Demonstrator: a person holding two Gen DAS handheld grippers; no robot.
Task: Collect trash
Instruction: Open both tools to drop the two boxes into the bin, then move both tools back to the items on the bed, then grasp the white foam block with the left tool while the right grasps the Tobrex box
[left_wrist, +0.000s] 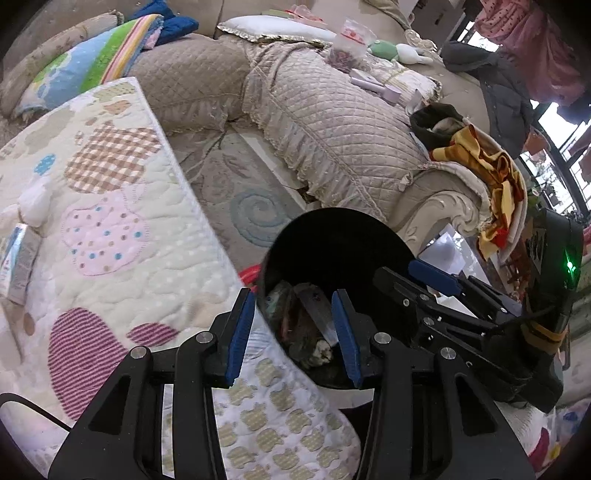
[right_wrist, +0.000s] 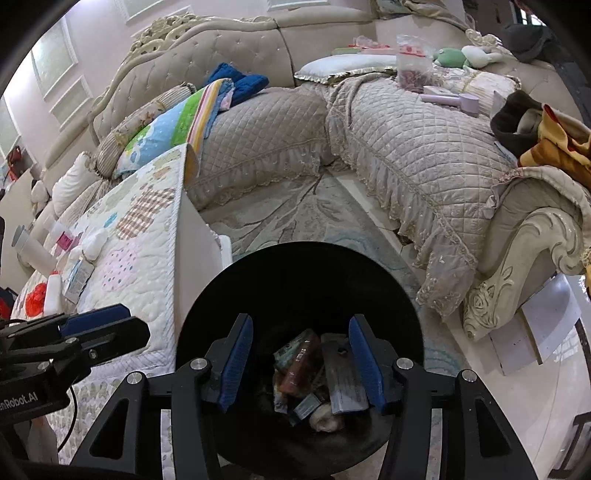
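A black round trash bin (right_wrist: 295, 273) stands on the floor beside a quilt-covered table; it also shows in the left wrist view (left_wrist: 332, 236). Inside lie several pieces of trash (right_wrist: 317, 373): small boxes, wrappers and a crumpled tissue, also seen in the left wrist view (left_wrist: 310, 325). My right gripper (right_wrist: 301, 363) is open and empty, directly above the bin's mouth. My left gripper (left_wrist: 293, 332) is open and empty over the bin's left rim and the table edge. More packets (right_wrist: 79, 277) and a tissue (right_wrist: 94, 242) lie on the quilt (right_wrist: 147, 258); one packet (left_wrist: 20, 266) shows in the left wrist view.
A quilted beige sofa (right_wrist: 406, 147) wraps around the back and right, with cushions, a jar, a pink brush (right_wrist: 450, 99) and clothes on it. A patterned rug (left_wrist: 243, 199) covers the floor between table and sofa. White boards (right_wrist: 543, 321) lean against the sofa arm.
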